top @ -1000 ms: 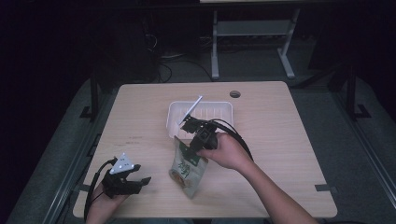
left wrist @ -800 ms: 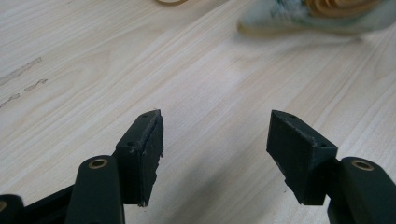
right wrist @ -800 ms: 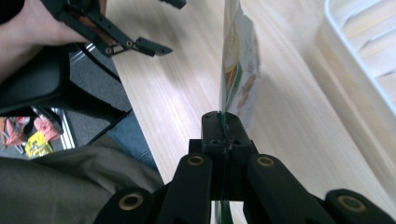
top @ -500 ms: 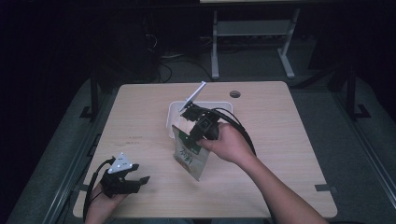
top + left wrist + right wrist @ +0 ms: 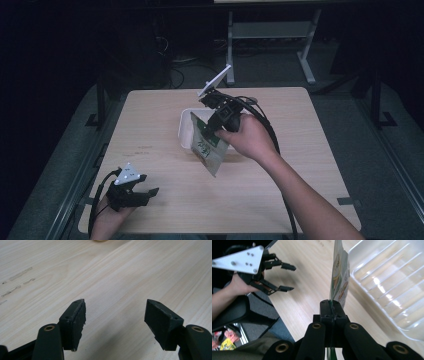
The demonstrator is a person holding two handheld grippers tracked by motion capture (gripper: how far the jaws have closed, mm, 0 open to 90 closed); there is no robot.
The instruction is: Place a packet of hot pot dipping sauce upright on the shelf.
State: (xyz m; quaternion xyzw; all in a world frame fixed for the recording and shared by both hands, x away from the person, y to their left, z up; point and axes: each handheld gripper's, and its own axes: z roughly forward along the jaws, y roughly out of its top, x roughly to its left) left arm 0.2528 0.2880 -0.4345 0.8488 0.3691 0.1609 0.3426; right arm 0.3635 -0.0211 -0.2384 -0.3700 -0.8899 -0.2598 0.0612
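Pinching the green pouch by its top edge, right gripper jaws are clenching it above the tray's 6 o'clock rim; looking light, floppy, slippery film; left gripper jaws idling apart.

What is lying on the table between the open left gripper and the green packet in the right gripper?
Nothing: the high view shows bare wooden table between the left gripper and the green packet that the right gripper holds.

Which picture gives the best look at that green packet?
The high view: the green packet shows its printed face, pinched by the right gripper. The right gripper view sees it edge-on; the left gripper view looks at table.
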